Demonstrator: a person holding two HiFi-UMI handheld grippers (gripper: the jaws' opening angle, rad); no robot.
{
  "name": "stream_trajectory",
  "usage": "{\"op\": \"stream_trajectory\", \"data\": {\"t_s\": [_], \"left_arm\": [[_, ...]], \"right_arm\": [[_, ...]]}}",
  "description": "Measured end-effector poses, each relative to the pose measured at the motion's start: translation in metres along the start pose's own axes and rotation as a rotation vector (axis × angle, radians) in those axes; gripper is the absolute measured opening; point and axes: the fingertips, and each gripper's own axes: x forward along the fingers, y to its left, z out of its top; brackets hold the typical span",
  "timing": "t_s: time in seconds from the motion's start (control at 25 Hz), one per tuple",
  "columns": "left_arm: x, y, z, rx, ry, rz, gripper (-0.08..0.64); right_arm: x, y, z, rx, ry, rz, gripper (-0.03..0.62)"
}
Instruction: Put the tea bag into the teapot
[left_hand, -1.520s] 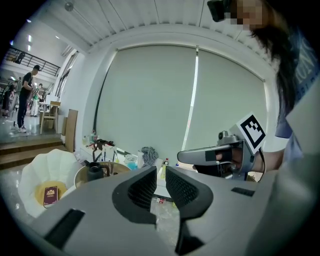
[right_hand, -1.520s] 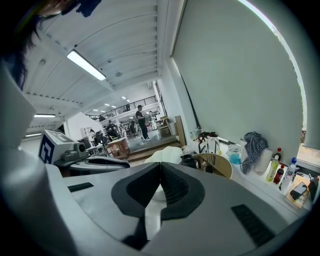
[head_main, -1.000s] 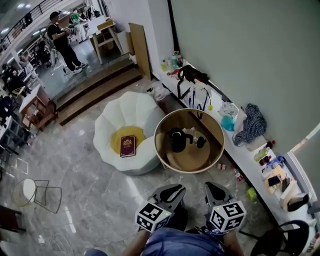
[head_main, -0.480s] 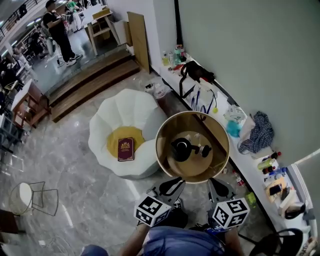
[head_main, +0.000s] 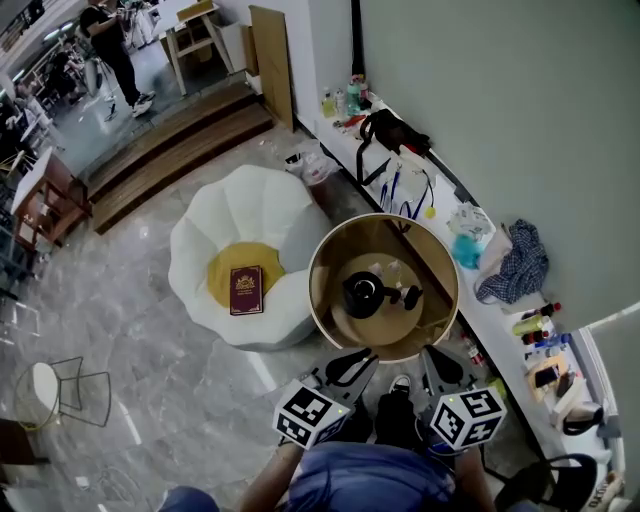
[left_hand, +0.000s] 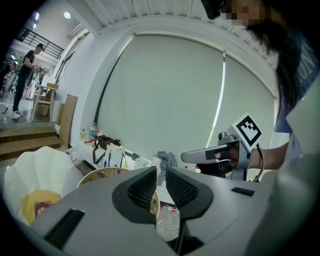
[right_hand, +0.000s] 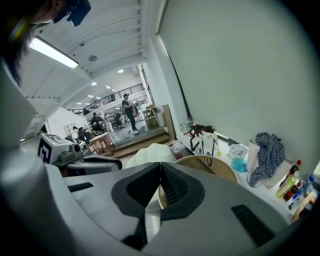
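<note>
- Jaws of the left gripper (left_hand: 161, 172) stand a thin slit apart with nothing between them. Those of the right gripper (right_hand: 160, 167) meet pad to pad and hold nothing.
- In the head view both grippers sit at 6 o'clock of the table (head_main: 314, 285), side by side, just short of its near rim. Neither touches anything on it.
- Black teapot (head_main: 360, 293) stands upright near the table's middle, at 12 o'clock from the grippers.
- Tea bag cannot be picked out. Small pale things lie at 1 o'clock of the teapot and a small dark one at 3 o'clock, all too small to name.
- White seat (head_main: 235, 255) with a book (head_main: 245, 290) on its yellow cushion is at 9 o'clock of the table. A cluttered ledge (head_main: 500, 320) runs from 1 to 4 o'clock.
- Likely slip: the wrong small item gets pinched, because the bag is not yet told apart from its neighbours.
- Neither gripper is wide enough to take anything, so reaching in this way would push the bag across the table instead of gripping it.
- A reach past the teapot could knock it over with the gripper body, since the small items lie on its far side.
- Whether the lid is on cannot be seen. If it is, the bag would land on top.
</note>
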Motion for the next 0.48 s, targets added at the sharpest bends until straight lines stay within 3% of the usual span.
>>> {"op": "stream_trajectory", "data": {"t_s": [0.48], "left_arm": [[-0.003, 0.04, 0.014, -0.046, -0.034, 0.127, 0.052]], "right_arm": [[0.049, -0.032, 0.045, -0.021, -0.006, 0.045, 0.017]]}}
